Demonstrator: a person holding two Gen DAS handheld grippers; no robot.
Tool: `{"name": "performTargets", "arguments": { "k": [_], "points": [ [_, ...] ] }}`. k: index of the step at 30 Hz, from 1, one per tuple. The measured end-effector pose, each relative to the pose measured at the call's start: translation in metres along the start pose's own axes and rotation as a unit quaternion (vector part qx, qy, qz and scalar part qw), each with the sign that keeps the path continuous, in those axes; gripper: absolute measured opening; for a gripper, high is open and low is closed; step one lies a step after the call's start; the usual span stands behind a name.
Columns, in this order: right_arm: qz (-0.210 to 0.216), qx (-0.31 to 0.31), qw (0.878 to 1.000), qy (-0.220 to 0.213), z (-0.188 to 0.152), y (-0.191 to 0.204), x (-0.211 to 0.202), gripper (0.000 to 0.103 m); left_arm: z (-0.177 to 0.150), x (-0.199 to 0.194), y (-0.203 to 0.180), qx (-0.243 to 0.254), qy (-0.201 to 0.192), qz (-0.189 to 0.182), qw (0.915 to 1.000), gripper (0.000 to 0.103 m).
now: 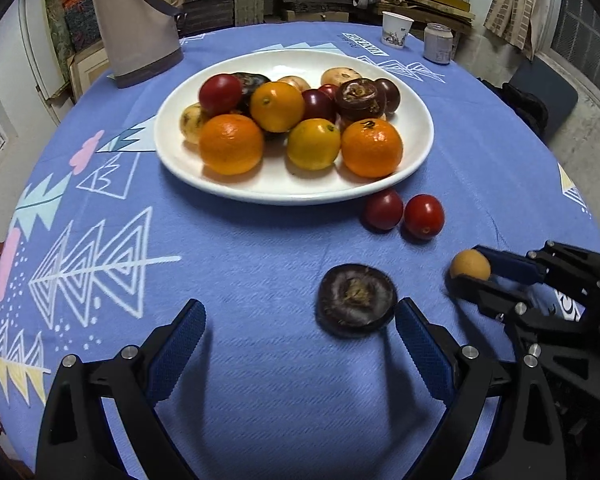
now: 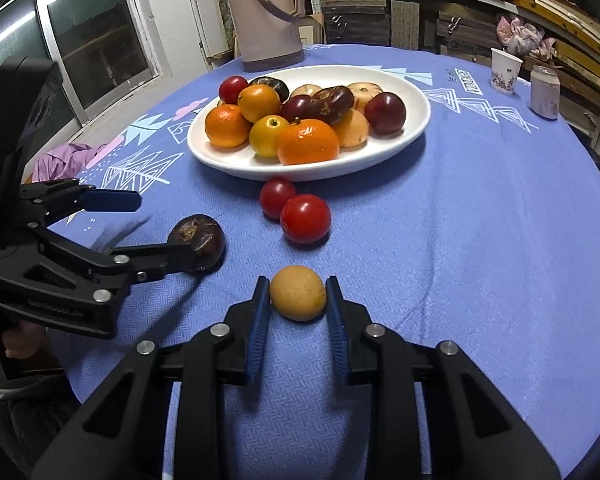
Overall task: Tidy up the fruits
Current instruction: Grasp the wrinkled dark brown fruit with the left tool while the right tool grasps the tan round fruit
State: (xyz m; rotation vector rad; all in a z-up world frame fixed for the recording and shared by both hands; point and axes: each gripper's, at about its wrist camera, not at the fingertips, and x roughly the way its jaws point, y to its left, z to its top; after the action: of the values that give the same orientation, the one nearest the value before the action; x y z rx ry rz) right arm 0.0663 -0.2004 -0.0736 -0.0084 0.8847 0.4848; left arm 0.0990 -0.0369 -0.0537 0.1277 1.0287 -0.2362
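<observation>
Right wrist view: your right gripper [image 2: 298, 300] is pinching a small tan fruit [image 2: 297, 293] between both blue pads, the fruit sitting on the blue tablecloth [image 2: 480, 240]. Your left gripper [image 1: 298, 322] is hanging with fingers spread wide, its right pad lying just beside a dark flat fruit [image 1: 356, 300]. Two red fruits [image 2: 294, 210] are touching each other near the white plate [image 2: 416, 120], which is carrying the piled oranges and plums.

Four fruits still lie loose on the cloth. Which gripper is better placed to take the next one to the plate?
Right. The right gripper has its jaws on either side of the small tan fruit. The left gripper is wide open, with the dark fruit just off its right fingertip, not between the jaws.
</observation>
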Motion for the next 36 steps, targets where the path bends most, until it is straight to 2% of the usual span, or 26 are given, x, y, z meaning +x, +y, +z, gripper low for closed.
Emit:
{"name": "performTargets", "arguments": {
  "k": [6,9,12,13,16,25,36],
  "points": [
    [0.006,0.004,1.0,-0.002,-0.002,-0.001,0.001,0.028,0.002,0.018,-0.01,0.009,0.011,-0.009,0.9999,0.094],
    [0.007,0.005,1.0,-0.002,-0.002,-0.001,0.001,0.028,0.0,0.02,-0.014,0.02,0.001,0.001,0.9998,0.085],
    [0.01,0.011,1.0,-0.003,-0.002,-0.002,0.002,0.028,0.0,0.019,-0.013,0.019,-0.008,-0.004,0.9998,0.078],
    [0.01,0.012,1.0,-0.003,-0.002,-0.002,0.001,0.028,0.0,0.018,-0.013,0.02,-0.01,-0.007,0.9997,0.075],
    [0.007,0.011,1.0,-0.002,-0.002,-0.001,0.001,0.028,-0.001,0.014,-0.014,0.029,-0.025,-0.003,0.9993,0.044],
    [0.003,0.011,1.0,-0.007,0.0,0.0,-0.005,0.028,-0.001,0.008,0.004,0.0,-0.016,-0.009,0.9998,0.044],
    [0.003,-0.002,0.999,-0.039,0.018,0.004,-0.029,0.028,0.005,-0.023,0.029,-0.022,-0.041,-0.004,0.9989,0.044]
  ]
}}
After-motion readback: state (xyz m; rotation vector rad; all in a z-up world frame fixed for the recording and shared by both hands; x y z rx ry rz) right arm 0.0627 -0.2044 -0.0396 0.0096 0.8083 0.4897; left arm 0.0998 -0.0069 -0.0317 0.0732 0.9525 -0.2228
